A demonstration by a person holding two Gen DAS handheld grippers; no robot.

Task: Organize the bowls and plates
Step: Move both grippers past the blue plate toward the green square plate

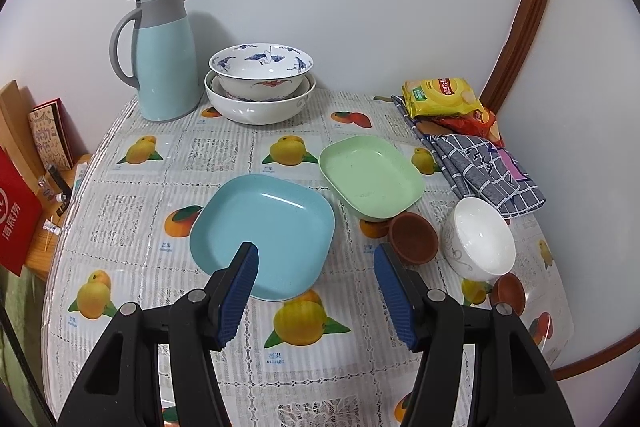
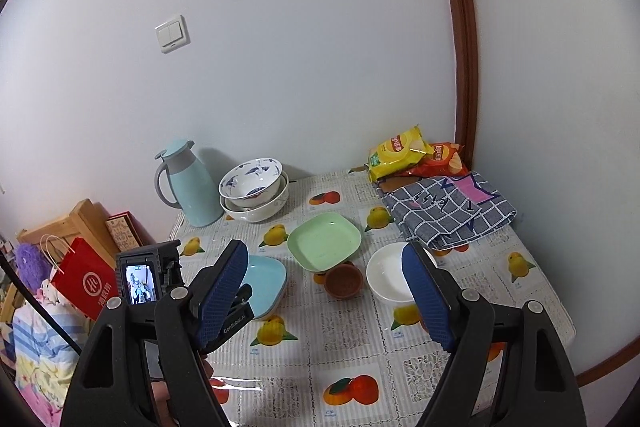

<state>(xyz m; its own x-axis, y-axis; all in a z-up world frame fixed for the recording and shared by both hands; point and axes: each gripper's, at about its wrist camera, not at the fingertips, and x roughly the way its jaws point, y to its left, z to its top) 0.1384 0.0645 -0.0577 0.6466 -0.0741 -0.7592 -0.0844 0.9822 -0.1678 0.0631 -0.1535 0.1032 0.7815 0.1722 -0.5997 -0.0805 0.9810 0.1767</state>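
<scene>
A blue square plate (image 1: 264, 235) (image 2: 266, 283) lies on the table just ahead of my open, empty left gripper (image 1: 316, 255). A green square plate (image 1: 372, 175) (image 2: 324, 239) rests tilted on a small brown dish (image 1: 410, 237) (image 2: 343, 281). A white bowl (image 1: 478, 239) (image 2: 388, 277) sits to the right, with a second brown dish (image 1: 508, 293) by it. A crane-patterned bowl (image 1: 262, 67) (image 2: 252, 179) is nested in a large white bowl (image 1: 260, 107) (image 2: 256, 209) at the back. My right gripper (image 2: 326, 265) is open and empty, raised above the table's front.
A light blue thermos jug (image 1: 164, 55) (image 2: 188, 183) stands back left. Snack bags (image 1: 440, 97) (image 2: 400, 151) and a checked cloth (image 1: 484, 163) (image 2: 448, 211) lie back right. A red paper bag (image 2: 86, 279) and a wooden rack (image 1: 16, 131) stand left of the table.
</scene>
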